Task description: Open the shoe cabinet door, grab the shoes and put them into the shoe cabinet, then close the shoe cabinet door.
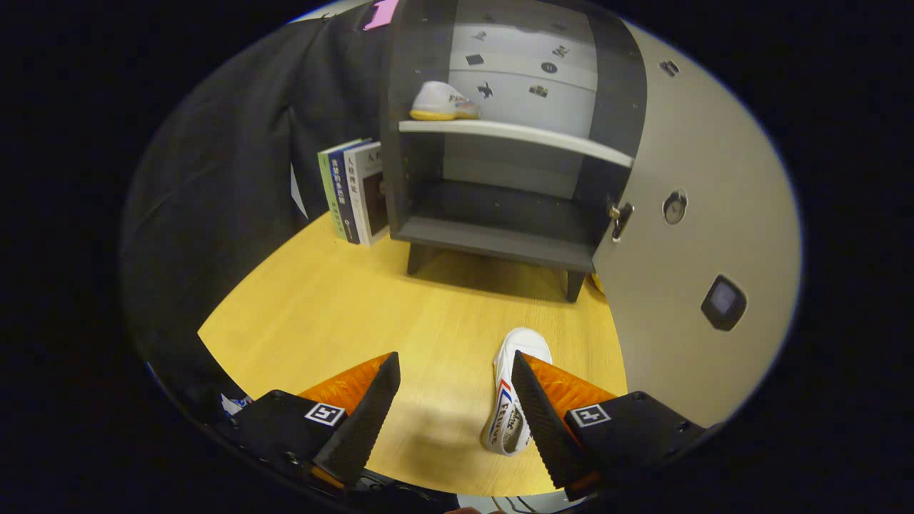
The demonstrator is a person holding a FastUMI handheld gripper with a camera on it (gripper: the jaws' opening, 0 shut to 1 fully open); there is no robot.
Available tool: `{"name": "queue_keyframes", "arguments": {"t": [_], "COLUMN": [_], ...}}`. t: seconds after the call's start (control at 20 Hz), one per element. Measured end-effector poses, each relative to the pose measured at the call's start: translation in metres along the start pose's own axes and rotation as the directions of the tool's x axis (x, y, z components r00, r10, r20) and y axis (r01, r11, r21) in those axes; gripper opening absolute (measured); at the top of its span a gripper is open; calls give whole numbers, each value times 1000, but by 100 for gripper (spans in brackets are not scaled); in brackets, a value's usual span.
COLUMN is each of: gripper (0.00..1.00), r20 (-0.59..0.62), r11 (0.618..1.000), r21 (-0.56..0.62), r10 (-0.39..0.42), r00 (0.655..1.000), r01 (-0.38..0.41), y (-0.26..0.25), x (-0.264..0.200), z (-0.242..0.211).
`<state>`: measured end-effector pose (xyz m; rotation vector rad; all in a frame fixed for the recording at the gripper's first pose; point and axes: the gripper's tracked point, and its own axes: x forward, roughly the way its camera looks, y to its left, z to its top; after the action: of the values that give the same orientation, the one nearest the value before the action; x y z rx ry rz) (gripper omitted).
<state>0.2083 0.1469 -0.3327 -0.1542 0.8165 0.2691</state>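
The door point(703, 235) stands open; one shoe point(443, 101) sits on the shelf point(514, 135). Your gripper point(455, 378) is spread wide and empty above the second shoe point(515, 389), which lies against the right finger. Shift right, centre, then close.

One shoe point(443, 101) on the cabinet point(500, 239) shelf; another shoe point(515, 389) before the cabinet.
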Motion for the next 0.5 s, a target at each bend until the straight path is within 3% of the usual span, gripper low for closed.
{"name": "queue_keyframes", "arguments": {"t": [0.25,0.5], "gripper": [98,98], "r20": [-103,-175], "r11": [997,999], "r21": [-36,26], "r10": [-76,-30], "r00": [992,984], "r01": [73,35], "y": [-49,-58], "x": [45,93], "z": [-47,-70]}}
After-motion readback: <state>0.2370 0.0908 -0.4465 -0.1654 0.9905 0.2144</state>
